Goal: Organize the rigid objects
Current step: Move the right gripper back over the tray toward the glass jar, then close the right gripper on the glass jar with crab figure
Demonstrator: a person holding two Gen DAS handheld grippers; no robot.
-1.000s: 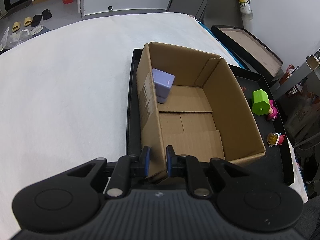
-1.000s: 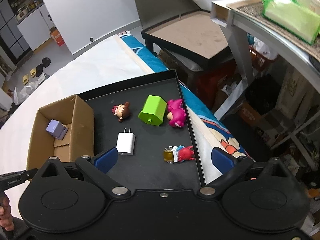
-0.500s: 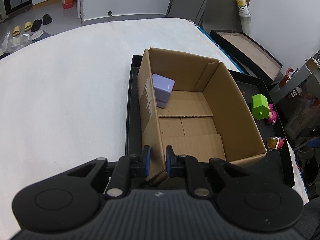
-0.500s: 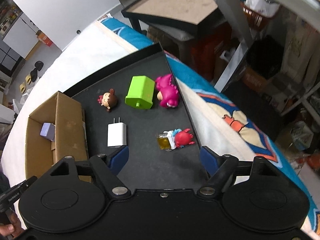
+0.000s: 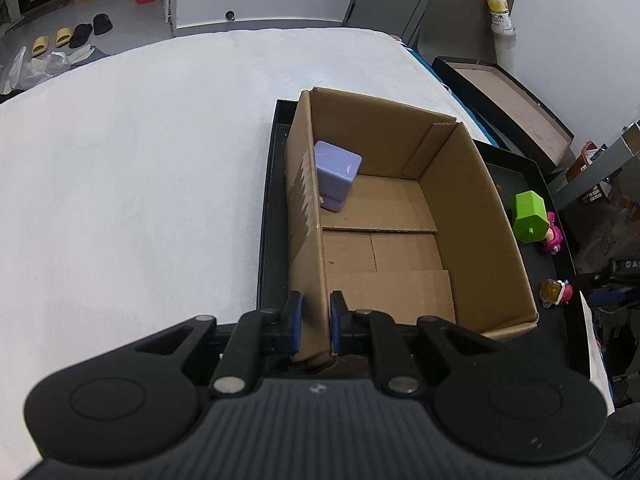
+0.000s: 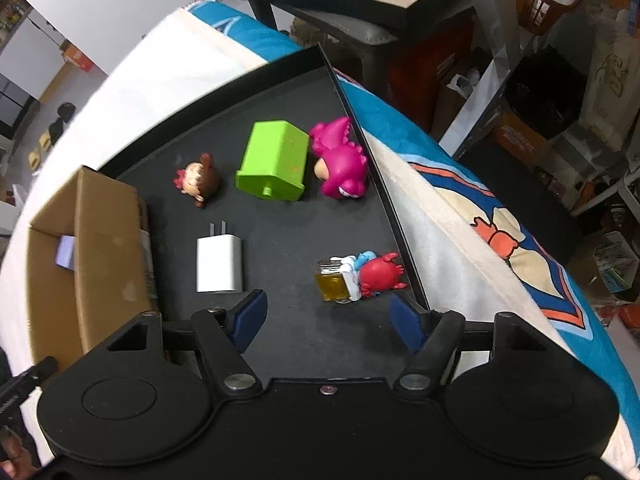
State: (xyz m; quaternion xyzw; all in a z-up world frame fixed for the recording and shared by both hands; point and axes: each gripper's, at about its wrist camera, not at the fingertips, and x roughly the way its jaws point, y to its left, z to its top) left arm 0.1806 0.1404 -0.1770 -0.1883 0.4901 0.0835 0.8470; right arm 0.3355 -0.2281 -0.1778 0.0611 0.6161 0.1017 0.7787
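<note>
Very little writing can be read: the white cup (image 5: pixel 500 14) on the far ledge carries some dark letters, but they are too small to read with certainty.

There is one cardboard box (image 5: pixel 404 216), open at the top, and it stands on the left part of one black tray (image 6: pixel 288 240). Inside the box is one thing only, a purple block (image 5: pixel 335 174), which leans against the left wall near the far corner.

Five loose things lie on the bare part of the tray, to the right of the box. One white charger (image 6: pixel 219 264) with two metal pins lies flat, near the box. One small doll with brown hair (image 6: pixel 198 180) lies farther back. One green block (image 6: pixel 274 166) lies on its side, and one pink dinosaur toy (image 6: pixel 342 168) is just beside it, against the right rim of the tray. One small toy with a red crab and a yellow cube (image 6: pixel 360 276) lies near the right rim, closer to the camera.

The left gripper (image 5: pixel 316 320) is closed on the left wall of the cardboard box, near the close corner; one finger is outside and one is inside. The right gripper (image 6: pixel 326 314) has its jaws wide apart and holds nothing; it hangs above the tray, and the crab toy lies just in front of it, between the lines of the two fingers.

The tray rests on a white cover (image 5: pixel 140 160).
</note>
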